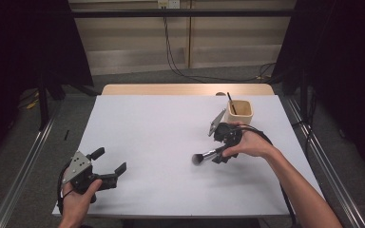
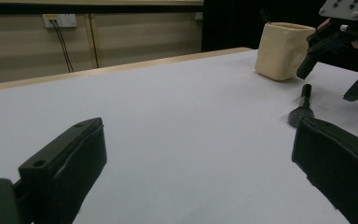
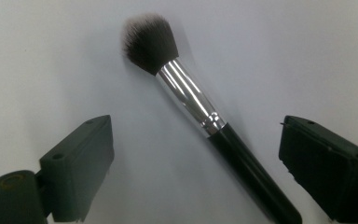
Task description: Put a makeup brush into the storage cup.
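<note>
A makeup brush point(image 1: 208, 154) with a black handle, silver ferrule and dark bristles lies flat on the white table point(image 1: 161, 133). My right gripper point(image 1: 218, 150) hovers over its handle, open. The brush point(image 3: 191, 100) runs diagonally between the two jaws, and neither pad touches it. A beige cup point(image 1: 240, 112) stands just beyond, with a thin black stick point(image 1: 230, 102) in it. My left gripper point(image 1: 109, 160) rests open and empty near the table's front left corner. From there I see the brush point(image 2: 303, 109), the cup point(image 2: 284, 49) and the right gripper point(image 2: 328, 84).
The far table edge shows a wooden strip point(image 1: 185, 89). Metal rails point(image 1: 24, 166) run along the floor on both sides. Cables point(image 1: 171, 52) hang from a wall socket behind the table.
</note>
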{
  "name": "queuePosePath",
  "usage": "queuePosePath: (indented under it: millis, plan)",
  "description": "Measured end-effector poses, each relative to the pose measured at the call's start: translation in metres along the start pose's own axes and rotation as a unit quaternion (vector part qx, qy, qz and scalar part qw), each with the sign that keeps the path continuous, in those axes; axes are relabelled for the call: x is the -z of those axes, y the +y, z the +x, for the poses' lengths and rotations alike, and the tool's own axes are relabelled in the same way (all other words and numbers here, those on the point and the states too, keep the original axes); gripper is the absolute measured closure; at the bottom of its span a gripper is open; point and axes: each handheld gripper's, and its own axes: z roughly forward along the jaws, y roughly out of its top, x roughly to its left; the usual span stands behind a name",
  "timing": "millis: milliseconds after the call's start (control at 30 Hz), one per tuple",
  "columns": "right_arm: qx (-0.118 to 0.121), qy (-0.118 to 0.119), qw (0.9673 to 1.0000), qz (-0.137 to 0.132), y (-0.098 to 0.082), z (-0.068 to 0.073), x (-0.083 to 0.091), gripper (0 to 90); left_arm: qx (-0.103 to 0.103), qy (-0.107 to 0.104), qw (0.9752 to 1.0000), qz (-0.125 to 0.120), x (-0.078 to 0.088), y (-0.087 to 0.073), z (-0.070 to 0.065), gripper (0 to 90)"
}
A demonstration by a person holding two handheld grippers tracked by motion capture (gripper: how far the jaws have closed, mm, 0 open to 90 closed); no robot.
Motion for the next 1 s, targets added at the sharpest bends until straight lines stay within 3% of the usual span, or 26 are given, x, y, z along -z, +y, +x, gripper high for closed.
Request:
queuePosePath:
  millis: [367,567,1000]
  plan:
    - [0.018,0.002,0.9995,0.026,0.009,-0.003,-0.015,11.1,-0.002,0.002,1.0000,0.002,0.000,0.000,0.001,3.0]
    - [0.042,0.007,0.9984,0.038,0.014,-0.003,-0.022,23.8,-0.002,0.002,1.0000,0.001,0.000,0.000,0.001,3.1]
    - [0.068,0.012,0.9963,0.051,0.018,-0.002,-0.030,44.7,-0.003,0.001,1.0000,0.001,0.000,0.000,0.001,3.1]
